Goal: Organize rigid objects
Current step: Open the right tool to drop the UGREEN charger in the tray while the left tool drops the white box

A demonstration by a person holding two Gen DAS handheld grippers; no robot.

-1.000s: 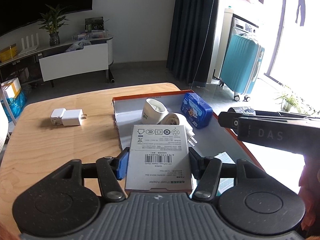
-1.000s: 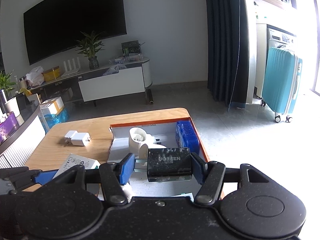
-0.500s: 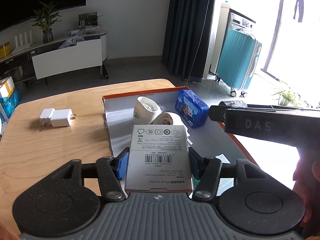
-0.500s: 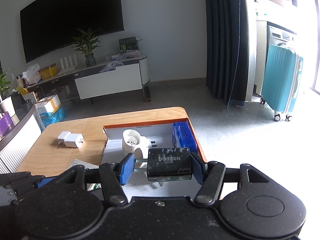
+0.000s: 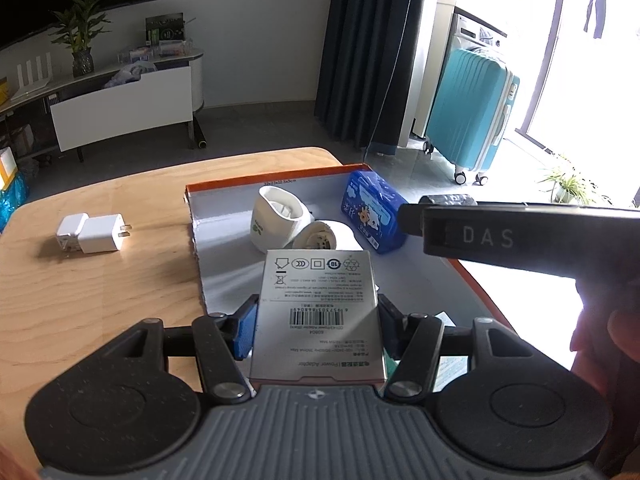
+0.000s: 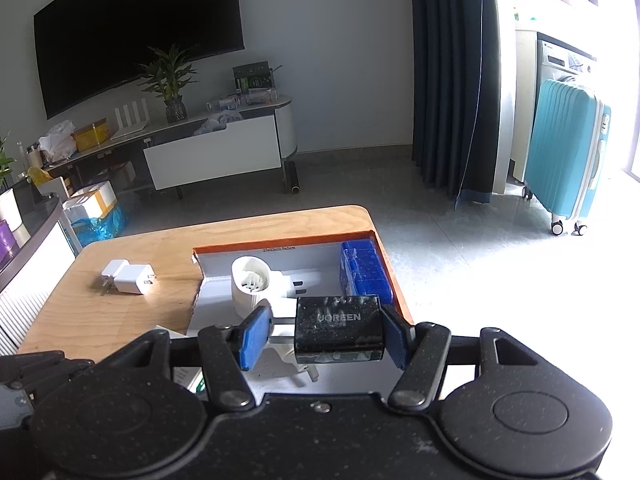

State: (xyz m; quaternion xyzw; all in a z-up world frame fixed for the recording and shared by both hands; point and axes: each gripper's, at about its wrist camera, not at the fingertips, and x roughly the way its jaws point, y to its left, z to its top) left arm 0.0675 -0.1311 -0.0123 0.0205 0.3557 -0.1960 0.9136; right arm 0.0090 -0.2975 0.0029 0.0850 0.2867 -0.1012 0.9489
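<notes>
Left gripper (image 5: 316, 332), bottom centre of the left wrist view: blue pads pinch one flat grey adapter box (image 5: 318, 312) by its two long edges, barcode side up, held above the near end of the tray.

Right gripper (image 6: 326, 336), bottom centre of the right wrist view: one black charger block (image 6: 339, 329) sits against the right-hand pad; a prong spans the gap to the other pad, so it reads as a pinch on the block, prongs sideways.

Counted:
- One shallow tray (image 5: 224, 190) with orange rim and pale grey floor, mid-frame in the left wrist view
- In the tray: two white round plug adapters (image 5: 280, 218), touching; one blue packet (image 5: 370, 210) along its right wall
- Two white wall chargers (image 5: 90, 233), touching each other, on bare wood at centre left, well apart from the tray

Surface: light wooden table (image 5: 100, 288) with rounded corners.

Room: grey floor, black TV (image 6: 132, 28) at upper left of the right wrist view, low white media console (image 6: 216, 152) with a potted plant (image 6: 170, 76), dark curtain (image 6: 452, 72), teal suitcase (image 6: 566, 152) at right by bright daylight
</notes>
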